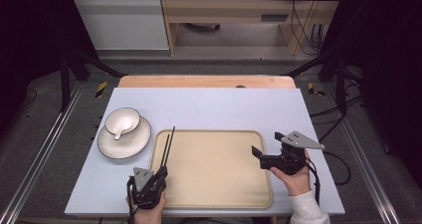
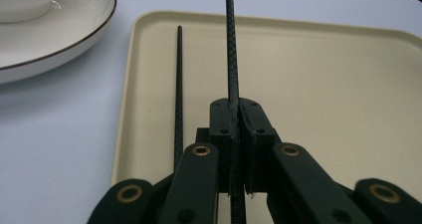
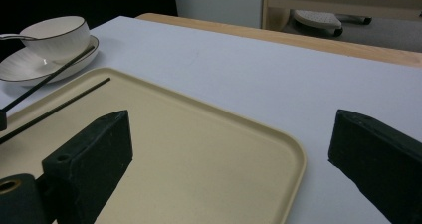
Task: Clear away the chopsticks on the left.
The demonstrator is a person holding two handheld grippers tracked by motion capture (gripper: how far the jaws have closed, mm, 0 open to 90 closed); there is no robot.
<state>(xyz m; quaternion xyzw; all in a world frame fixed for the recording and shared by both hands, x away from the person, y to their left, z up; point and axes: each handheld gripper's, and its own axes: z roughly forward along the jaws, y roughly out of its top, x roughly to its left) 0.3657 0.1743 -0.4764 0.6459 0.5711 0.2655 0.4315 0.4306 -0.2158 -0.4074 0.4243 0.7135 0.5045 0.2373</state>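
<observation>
A: Which gripper has the work now?

B: The left gripper point(image 2: 234, 109), at the lower left of the high view. Its jaws are pressed together on 1 chopstick point(image 2: 231, 45), which runs straight forward from the jaws, toward the top of the left gripper view.

A: And the second chopstick point(image 2: 178, 84)?

B: It lies on the tray point(image 2: 348, 109), just to the left of the held one and almost parallel to it. Its long axis also points to the far edge of the tray. In the high view both chopsticks point(image 1: 167, 147) lean over the left rim of the tray, with their tips toward the plate point(image 1: 107, 149) and the bowl point(image 1: 127, 118).

A: So which hand is nearer to the loose one?

B: The left one, clearly. I think the next move depends on this small side gap.

A: And the right gripper point(image 1: 266, 154)?

B: It is at the right edge of the tray, well apart from the chopsticks. Its jaws are spread wide and hold nothing.
</observation>
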